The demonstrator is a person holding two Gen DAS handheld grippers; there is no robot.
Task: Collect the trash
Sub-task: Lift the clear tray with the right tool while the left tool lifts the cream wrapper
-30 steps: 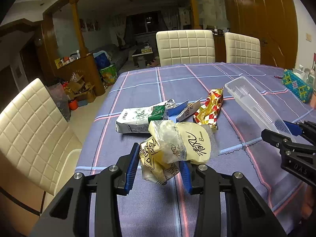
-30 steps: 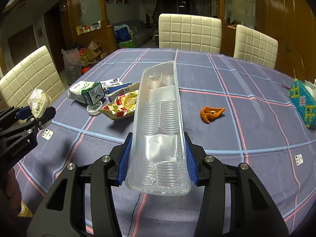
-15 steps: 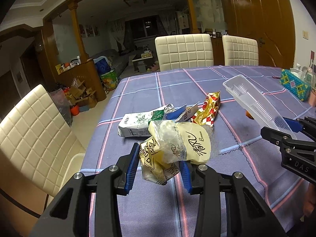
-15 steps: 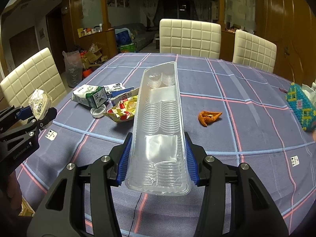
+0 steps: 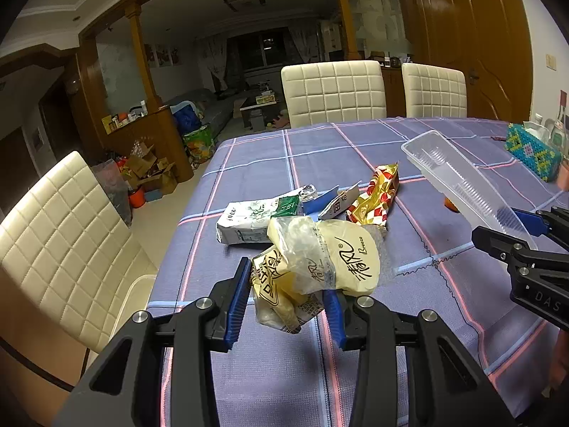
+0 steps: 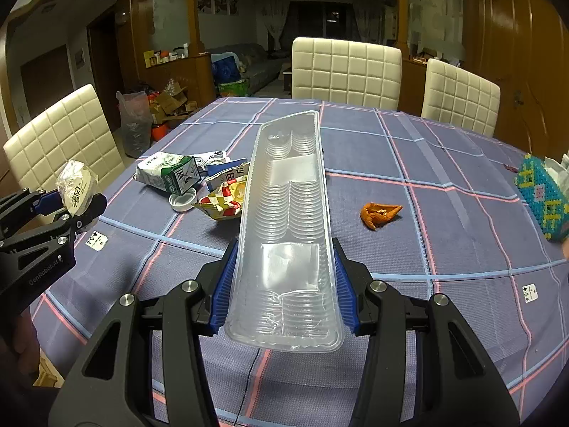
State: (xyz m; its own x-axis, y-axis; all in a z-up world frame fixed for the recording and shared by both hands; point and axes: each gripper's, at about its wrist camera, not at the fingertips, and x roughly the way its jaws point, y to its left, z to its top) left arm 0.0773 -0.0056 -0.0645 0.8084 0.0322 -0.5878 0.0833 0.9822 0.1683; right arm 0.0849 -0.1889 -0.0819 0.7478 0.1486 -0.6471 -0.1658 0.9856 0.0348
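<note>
My left gripper (image 5: 288, 284) is shut on a bunch of crumpled yellow-white plastic wrappers (image 5: 320, 263), held above the near part of the checked tablecloth (image 5: 320, 149). My right gripper (image 6: 284, 259) is shut on one end of a long clear plastic tray (image 6: 288, 213), which sticks out forward over the table. On the cloth lie a green-white milk carton (image 6: 167, 174), a white cap (image 6: 183, 199), a torn blue-white box (image 5: 327, 203), a gold-red wrapper (image 6: 224, 203) and an orange peel (image 6: 378, 211). The left gripper (image 6: 67, 206) also shows at the left edge of the right wrist view.
Cream padded chairs stand at the far side (image 6: 345, 67) and the left side (image 5: 64, 235) of the table. A beaded turquoise tissue box (image 6: 544, 195) sits at the right edge. Cardboard boxes and a plastic bag (image 6: 133, 124) are on the floor beyond the table's left corner.
Both grippers keep their holds on the wrappers and the tray. The views have shifted only slightly.
</note>
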